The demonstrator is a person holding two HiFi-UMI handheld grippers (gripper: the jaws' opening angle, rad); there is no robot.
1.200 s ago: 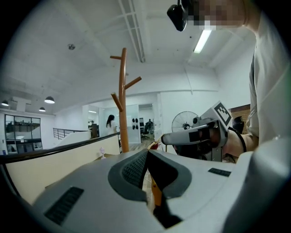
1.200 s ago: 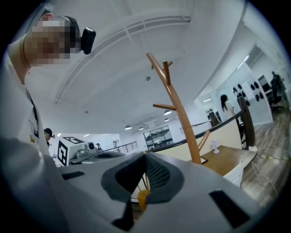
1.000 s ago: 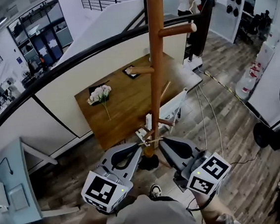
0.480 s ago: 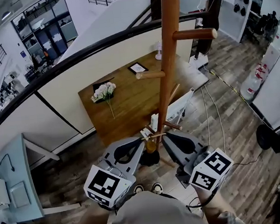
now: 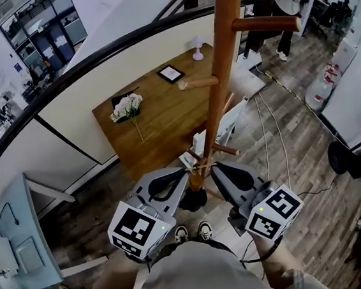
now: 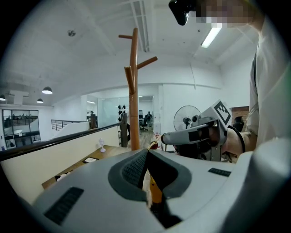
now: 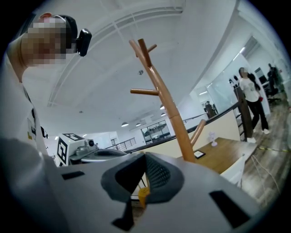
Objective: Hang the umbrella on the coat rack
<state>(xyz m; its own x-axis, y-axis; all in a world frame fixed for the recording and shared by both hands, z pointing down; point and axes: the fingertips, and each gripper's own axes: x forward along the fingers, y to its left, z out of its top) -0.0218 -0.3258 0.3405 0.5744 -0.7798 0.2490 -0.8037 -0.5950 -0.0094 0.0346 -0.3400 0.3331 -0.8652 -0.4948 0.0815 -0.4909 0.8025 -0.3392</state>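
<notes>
Left tongs (image 5: 184, 170), right tongs (image 5: 214, 167) nearer coat rack (image 5: 223, 59), both tight on umbrella (image 6: 155, 191) between.

— What stands ahead?
— A wooden coat rack (image 5: 224, 72), with a desk (image 5: 160, 133) behind it carrying white flowers (image 5: 127, 106) and a framed picture (image 5: 170, 73).
— And the tools?
— The left tool (image 5: 184, 171) and right tool (image 5: 214, 168) both pinch the umbrella (image 5: 196, 182) beside the rack's pole, above two shoes (image 5: 177, 234).

Wooden coat rack (image 5: 225, 52) stands upright; umbrella (image 5: 195, 182), yellow above dark, hangs just beside its lower pole
</notes>
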